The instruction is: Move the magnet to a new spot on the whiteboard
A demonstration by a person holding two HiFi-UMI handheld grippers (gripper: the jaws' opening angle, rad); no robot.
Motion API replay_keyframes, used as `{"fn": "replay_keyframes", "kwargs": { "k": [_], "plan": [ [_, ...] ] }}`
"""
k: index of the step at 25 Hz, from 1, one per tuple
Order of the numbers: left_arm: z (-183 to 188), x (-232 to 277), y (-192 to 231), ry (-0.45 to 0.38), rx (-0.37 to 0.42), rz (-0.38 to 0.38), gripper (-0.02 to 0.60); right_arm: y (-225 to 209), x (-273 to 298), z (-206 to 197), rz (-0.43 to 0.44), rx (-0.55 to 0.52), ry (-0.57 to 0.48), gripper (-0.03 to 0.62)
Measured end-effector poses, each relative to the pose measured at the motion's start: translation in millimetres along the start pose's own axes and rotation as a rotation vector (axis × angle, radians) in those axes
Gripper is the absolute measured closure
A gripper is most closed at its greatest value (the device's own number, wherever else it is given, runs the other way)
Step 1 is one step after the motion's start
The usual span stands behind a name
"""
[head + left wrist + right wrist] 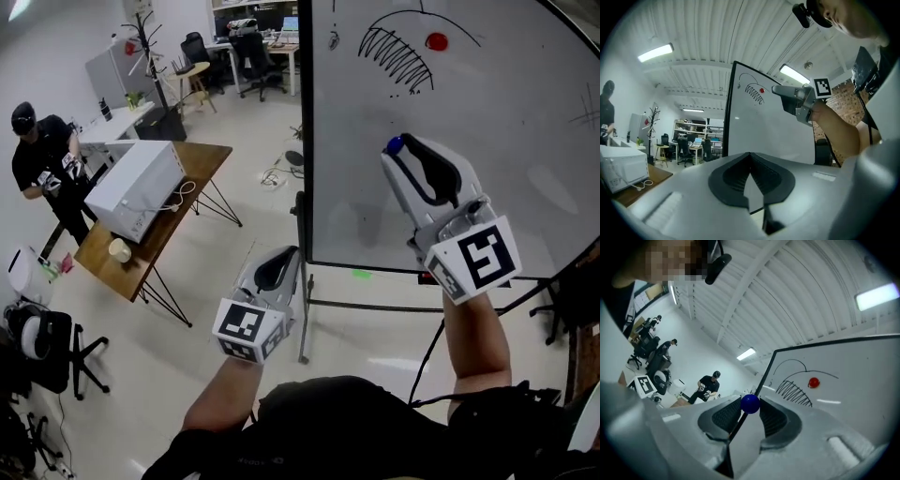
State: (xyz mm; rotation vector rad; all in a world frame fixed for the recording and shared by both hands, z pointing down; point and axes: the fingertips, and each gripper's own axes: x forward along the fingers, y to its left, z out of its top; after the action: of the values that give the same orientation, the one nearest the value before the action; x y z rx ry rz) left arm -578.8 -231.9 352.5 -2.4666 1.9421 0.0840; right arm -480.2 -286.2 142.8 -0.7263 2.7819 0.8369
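Left hand-held gripper (286, 255), clenched on nothing, sits by the whiteboard's (525, 141) lower left edge. Right hand-held gripper (405, 150) grasps the blue magnet (750, 403) before the whiteboard, below a red magnet (437, 41) stuck near its top.

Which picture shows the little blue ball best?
The right gripper view: the blue ball sits big and close, pinched between the jaws of the right gripper. The head view shows only a bit of it peeking out at the gripper's tip. In the left gripper view that gripper is small and the ball cannot be made out.
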Motion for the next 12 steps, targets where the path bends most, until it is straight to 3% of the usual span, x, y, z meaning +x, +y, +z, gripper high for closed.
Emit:
{"fn": "replay_keyframes", "kwargs": {
  "k": [8, 12],
  "plan": [
    [6, 6, 42, -0.003, -0.01, -0.157, 0.566, -48, 82, 25, -0.204, -0.168, 0.113, 0.484],
    [8, 14, 53, -0.007, -0.014, -0.221, 0.566, -74, 111, 25, -0.283, -0.177, 0.173, 0.484]
  ]
}}
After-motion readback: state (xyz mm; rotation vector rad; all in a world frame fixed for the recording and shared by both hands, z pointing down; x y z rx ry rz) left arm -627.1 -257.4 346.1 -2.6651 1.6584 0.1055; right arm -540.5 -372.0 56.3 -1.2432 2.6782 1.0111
